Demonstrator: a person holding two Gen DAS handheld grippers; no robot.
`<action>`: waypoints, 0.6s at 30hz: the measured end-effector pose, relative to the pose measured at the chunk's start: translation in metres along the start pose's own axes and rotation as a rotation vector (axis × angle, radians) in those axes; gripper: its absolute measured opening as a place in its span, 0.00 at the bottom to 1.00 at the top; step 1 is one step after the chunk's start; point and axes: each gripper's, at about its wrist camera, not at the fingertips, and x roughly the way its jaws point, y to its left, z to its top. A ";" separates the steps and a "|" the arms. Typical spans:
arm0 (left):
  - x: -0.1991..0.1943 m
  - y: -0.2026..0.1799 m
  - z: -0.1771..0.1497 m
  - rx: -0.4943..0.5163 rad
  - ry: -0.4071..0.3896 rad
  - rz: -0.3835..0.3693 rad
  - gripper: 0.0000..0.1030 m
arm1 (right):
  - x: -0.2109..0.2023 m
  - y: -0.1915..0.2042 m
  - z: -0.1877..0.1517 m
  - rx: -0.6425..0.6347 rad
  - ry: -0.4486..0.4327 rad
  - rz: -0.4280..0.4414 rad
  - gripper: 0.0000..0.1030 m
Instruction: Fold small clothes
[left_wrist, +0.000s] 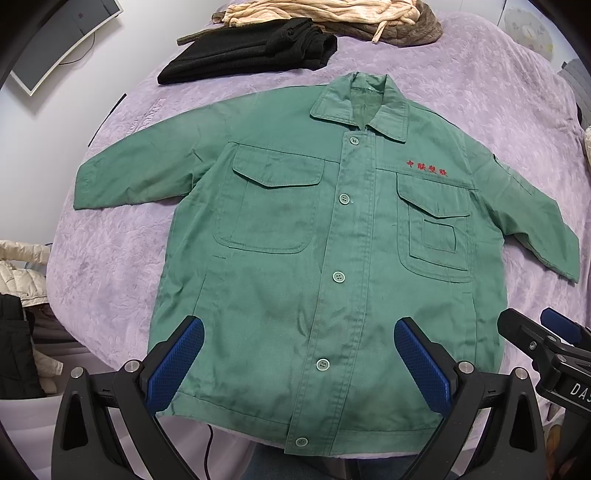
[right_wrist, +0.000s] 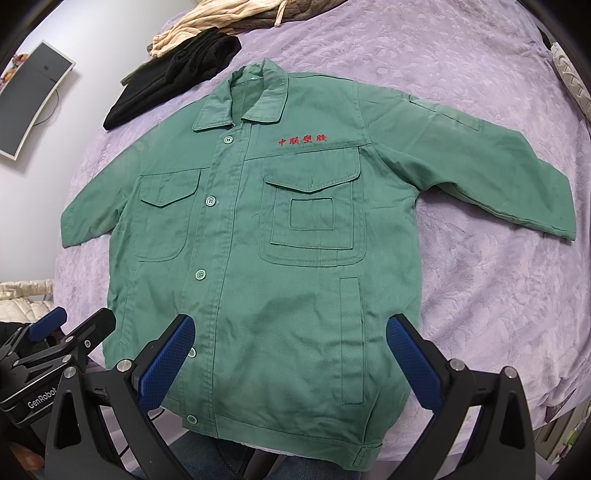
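Green jacket lies flat, buttoned, front up on the purple bedspread — left gripper and right gripper hover above its hem, jaws spread wide, empty.

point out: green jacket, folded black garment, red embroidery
green jacket (left_wrist: 277, 302), left wrist view, lower front panel.
folded black garment (left_wrist: 251, 51), left wrist view, middle of the folded stack.
red embroidery (right_wrist: 302, 140), right wrist view, middle of the characters above the chest pocket.

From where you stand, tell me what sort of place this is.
Probably a bedroom at home: a green jacket lies flat on a purple bedspread, folded black clothes sit behind it, and a monitor stands against the wall.
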 end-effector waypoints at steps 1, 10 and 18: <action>0.000 0.000 0.000 0.000 -0.003 0.001 1.00 | 0.000 0.000 0.000 0.000 -0.001 0.000 1.00; 0.000 -0.001 0.000 0.000 0.000 0.008 1.00 | 0.000 0.000 0.000 0.001 0.002 0.000 1.00; 0.001 -0.001 -0.002 -0.001 0.001 0.009 1.00 | 0.002 0.000 -0.003 0.006 0.005 -0.009 1.00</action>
